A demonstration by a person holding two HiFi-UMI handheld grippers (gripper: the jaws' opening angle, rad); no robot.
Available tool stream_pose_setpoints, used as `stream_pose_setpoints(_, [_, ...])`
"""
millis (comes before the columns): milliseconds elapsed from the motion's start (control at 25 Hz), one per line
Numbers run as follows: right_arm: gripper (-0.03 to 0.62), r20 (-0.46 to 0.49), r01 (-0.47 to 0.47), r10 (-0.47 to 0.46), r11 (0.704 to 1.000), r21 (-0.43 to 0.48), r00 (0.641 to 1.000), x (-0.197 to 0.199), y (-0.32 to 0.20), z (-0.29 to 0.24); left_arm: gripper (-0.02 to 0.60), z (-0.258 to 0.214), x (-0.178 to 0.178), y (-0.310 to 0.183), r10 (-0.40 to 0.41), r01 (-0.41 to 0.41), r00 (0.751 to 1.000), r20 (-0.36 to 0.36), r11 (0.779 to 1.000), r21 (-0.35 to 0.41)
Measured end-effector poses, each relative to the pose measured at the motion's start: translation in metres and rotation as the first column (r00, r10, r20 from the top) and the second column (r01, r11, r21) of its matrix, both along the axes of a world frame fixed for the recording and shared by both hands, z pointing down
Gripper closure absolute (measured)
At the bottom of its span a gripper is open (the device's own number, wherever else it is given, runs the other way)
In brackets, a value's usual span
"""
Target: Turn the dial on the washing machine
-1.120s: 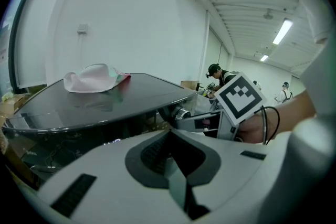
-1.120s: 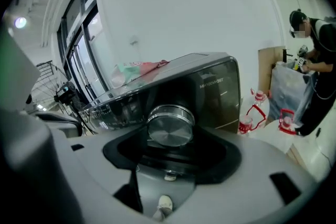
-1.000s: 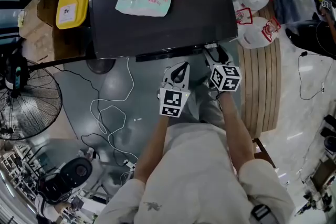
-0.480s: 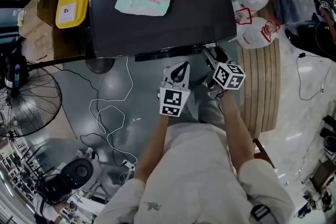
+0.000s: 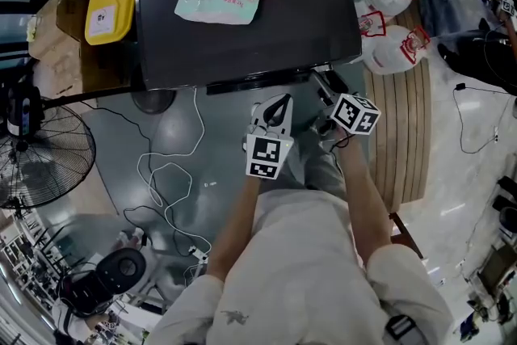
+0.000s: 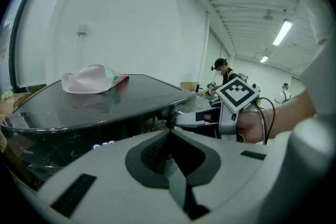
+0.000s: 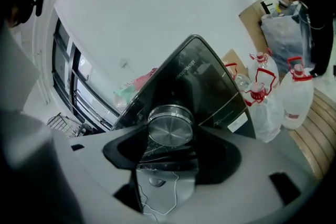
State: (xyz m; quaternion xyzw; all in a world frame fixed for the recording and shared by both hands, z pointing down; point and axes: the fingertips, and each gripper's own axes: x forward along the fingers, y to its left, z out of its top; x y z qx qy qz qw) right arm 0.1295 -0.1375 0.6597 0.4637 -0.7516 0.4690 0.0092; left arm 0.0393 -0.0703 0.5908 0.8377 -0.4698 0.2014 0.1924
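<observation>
Our right gripper (image 7: 169, 140) holds the shiny round dial (image 7: 169, 123) on the front of the black washing machine (image 5: 242, 36). The dial sits right between its jaws. Our left gripper (image 6: 170, 139) has its jaws closed on nothing, and the dial is near them, to their right.

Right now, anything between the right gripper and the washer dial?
Nothing visible. The dial sits between the jaws of the right gripper, which press on its sides, at the front of the washing machine. The left gripper hangs beside it, shut and empty, clear of the dial.
</observation>
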Motion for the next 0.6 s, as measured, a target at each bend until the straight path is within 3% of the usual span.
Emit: stream_pose_setpoints(600, [0.315, 0.235, -0.033, 0.049, 0.997, -0.069, 0.971, -0.0066, -0.0003, -0.0028, 0.569, -0.0002, 0.0069, -0.0022, 0.01, -0.01, 1.0, -0.003, 1.0, 0.003])
